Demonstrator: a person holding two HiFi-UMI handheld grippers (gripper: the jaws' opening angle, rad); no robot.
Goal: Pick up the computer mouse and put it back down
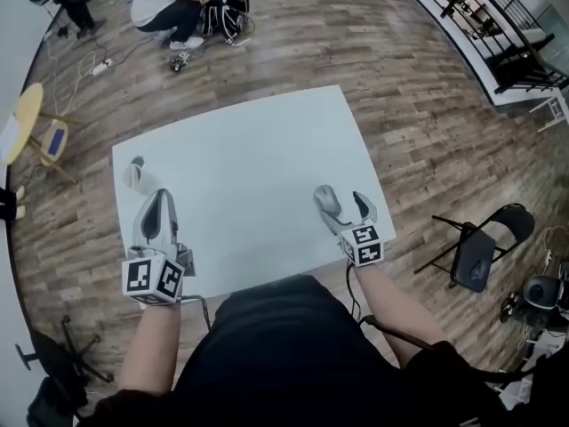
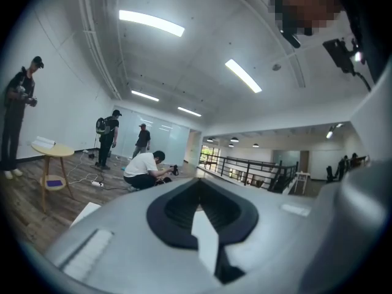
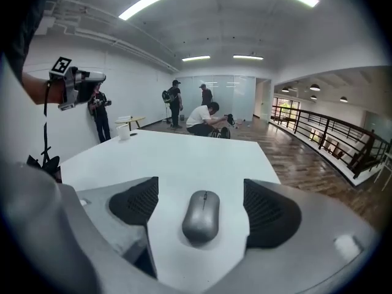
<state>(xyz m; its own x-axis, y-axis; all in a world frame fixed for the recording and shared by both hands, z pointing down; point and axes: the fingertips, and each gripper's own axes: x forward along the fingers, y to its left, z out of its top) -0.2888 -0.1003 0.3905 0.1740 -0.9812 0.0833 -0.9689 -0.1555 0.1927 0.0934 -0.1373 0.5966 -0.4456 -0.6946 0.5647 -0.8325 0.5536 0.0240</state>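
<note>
Grey mouse (image 3: 201,216) lies flat on the white table (image 1: 249,167), at about 4 o'clock from the table's middle, near the front edge. It sits between the jaws of the right gripper (image 1: 348,212), long axis in line with them. Those jaws stand wide, with bare table on both sides of the mouse and neither pad touching it. The gripper tilts down toward the tabletop.

Left gripper (image 1: 160,205) is at 8 o'clock over the table's near left part, held above the surface. Its jaws are together at the tips with nothing between them.

A small white cylinder (image 1: 133,174) stands at the table's 9 o'clock corner, well apart from the mouse.

Off the table, on the wood floor (image 1: 391,87):
- a person (image 1: 169,7) crouches at 12 o'clock
- a black folding chair (image 1: 480,247) stands at 3 o'clock
- a yellow round side table (image 1: 31,114) stands at 10 o'clock
- a dark railing (image 1: 498,16) runs at 2 o'clock
</note>
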